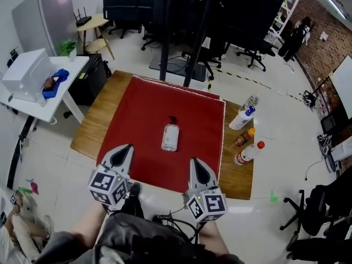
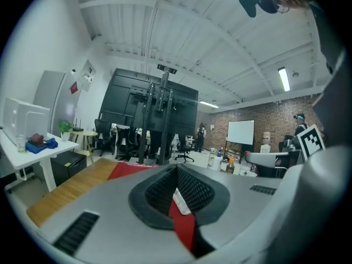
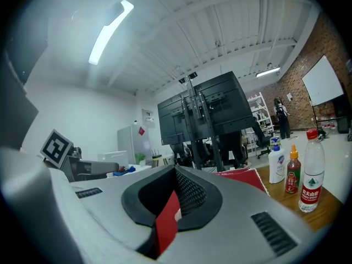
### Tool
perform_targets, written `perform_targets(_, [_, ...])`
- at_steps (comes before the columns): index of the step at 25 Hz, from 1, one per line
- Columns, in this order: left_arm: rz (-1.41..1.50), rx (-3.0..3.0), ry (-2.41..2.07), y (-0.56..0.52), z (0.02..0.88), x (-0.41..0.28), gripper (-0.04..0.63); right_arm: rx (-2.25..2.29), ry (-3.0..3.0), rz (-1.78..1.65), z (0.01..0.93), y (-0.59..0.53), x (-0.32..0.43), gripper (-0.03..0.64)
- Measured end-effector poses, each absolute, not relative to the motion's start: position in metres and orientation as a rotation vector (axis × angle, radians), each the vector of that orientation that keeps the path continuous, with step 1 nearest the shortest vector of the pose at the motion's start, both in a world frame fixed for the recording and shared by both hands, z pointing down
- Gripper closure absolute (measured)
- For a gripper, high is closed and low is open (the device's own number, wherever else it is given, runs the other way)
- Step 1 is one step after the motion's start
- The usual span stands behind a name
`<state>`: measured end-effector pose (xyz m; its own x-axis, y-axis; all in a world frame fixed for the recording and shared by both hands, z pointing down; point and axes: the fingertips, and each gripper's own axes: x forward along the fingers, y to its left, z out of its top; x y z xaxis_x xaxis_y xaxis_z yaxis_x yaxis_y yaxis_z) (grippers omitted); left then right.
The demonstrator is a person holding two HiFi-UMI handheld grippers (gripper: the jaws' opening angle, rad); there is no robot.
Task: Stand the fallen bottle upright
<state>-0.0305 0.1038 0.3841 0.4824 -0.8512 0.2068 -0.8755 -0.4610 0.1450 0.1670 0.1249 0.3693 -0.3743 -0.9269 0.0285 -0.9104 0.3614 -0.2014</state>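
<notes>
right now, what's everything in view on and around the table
table: one, wood, centre
mat: one, red, over the table's middle
fallen bottle: one, clear with dark pump, lying on the mat
other bottles: four, mixed caps, table's right edge
side table: one, white, left
box: one, white, on the side table
office chairs: several, black, beyond the table
left hand-held gripper: one, grey, mat's near edge, jaws together
right hand-held gripper: one, grey, mat's near edge, jaws together
</notes>
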Motion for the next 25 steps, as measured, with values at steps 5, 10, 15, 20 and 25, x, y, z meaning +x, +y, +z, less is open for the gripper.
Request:
perform_targets(5, [0.156,2.487,-1.414,0.034,0.403,-0.059,0.561,-1.767,2.548,-0.287,0.387,0.061,0.133,0.618])
perform_targets(10, [0.168,2.468,-1.306,-0.029,0.421,-0.074,0.561,-1.848,2.604,-0.271,0.401,0.007,0.098,0.618])
perform_targets(15, [0.233,2.487,-1.23,-0.078,0.435,-0.079,0.561,-1.884,2.591,-0.341,0.411,-0.039,0.075,0.617])
perform_targets(20, [0.251,2.483,-1.18,-0.116,0.444,-0.084,0.561,-1.925,2.608,-0.373,0.42,-0.08,0.066,0.617])
perform_targets(25, [0.286,2.471,-1.134,-0.153,0.459,-0.099,0.561,-2.014,2.637,-0.593,0.455,-0.115,0.059,0.617])
